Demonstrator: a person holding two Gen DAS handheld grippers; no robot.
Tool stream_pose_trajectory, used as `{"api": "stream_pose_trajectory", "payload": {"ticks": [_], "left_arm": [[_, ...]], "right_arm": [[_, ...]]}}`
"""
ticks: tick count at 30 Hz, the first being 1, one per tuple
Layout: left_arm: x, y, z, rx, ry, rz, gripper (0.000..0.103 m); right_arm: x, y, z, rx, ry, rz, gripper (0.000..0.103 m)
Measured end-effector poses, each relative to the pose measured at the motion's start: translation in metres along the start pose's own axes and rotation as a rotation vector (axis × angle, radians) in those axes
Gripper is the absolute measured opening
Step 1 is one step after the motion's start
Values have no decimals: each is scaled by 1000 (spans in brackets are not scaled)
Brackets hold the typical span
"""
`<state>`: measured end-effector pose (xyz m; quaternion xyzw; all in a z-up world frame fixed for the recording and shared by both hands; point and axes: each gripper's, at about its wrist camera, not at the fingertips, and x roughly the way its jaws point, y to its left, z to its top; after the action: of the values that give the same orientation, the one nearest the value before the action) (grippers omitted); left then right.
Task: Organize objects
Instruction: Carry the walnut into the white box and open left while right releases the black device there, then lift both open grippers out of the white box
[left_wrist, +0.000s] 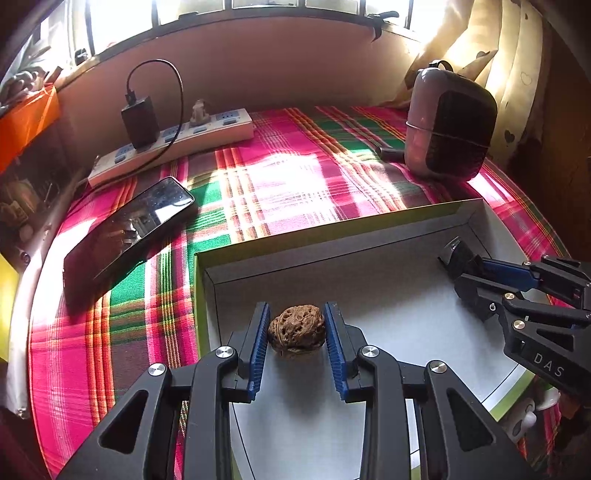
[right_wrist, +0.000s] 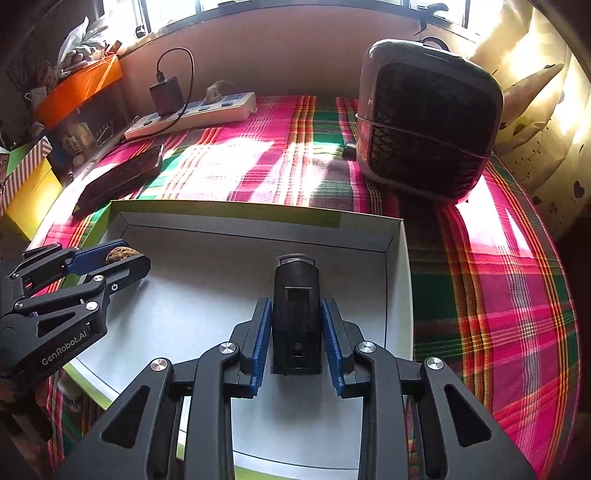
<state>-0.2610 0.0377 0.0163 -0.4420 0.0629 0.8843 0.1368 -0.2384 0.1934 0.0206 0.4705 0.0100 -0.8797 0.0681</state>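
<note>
1. The step in hand looks like placing: both tongs hang low inside a shallow white box with a green outer rim, which lies on a plaid cloth, each holding 1 item over the box floor.
2. The left tongs are clamped on a walnut, blue pads pressing its 2 sides. It sits near the box's far-left corner, at or just above the floor; contact cannot be told.
3. The right tongs grip a small black device with a metal clip at its far end. It stands toward the box's far-right corner, well apart from the walnut.
4. Outside the box, a phone lies beside its left wall, with a power strip along the cloth's far edge and a small heater-like appliance near the far-right corner.
5. The next move likely calls for settling both items onto the floor, then opening each pair of tongs and lifting clear. The round walnut may roll once freed.
</note>
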Motion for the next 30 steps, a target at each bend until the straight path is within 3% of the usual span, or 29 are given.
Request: {"api": "stream_pose_trajectory", "payload": {"ticks": [2,7,11,22,30], "left_arm": [[0,0,0,-1,2,-3,30],[-1,-1,0,-20,8,-22,36],[-5,-3,-2,-23,8,-30,42],[-38,-7,-14,-16,-47,1,45],[-66,-11,-32,-27,-79,-16,45]], "right_arm": [[0,0,0,4,2,-2,31],[-4,-2,0,20,-10,-4,51],[-8,-5,-2,34,-17,-5,52],[-35,-2,-12,30,-75,-15,54],[-58,2,-29,22,-116,-22,54]]}}
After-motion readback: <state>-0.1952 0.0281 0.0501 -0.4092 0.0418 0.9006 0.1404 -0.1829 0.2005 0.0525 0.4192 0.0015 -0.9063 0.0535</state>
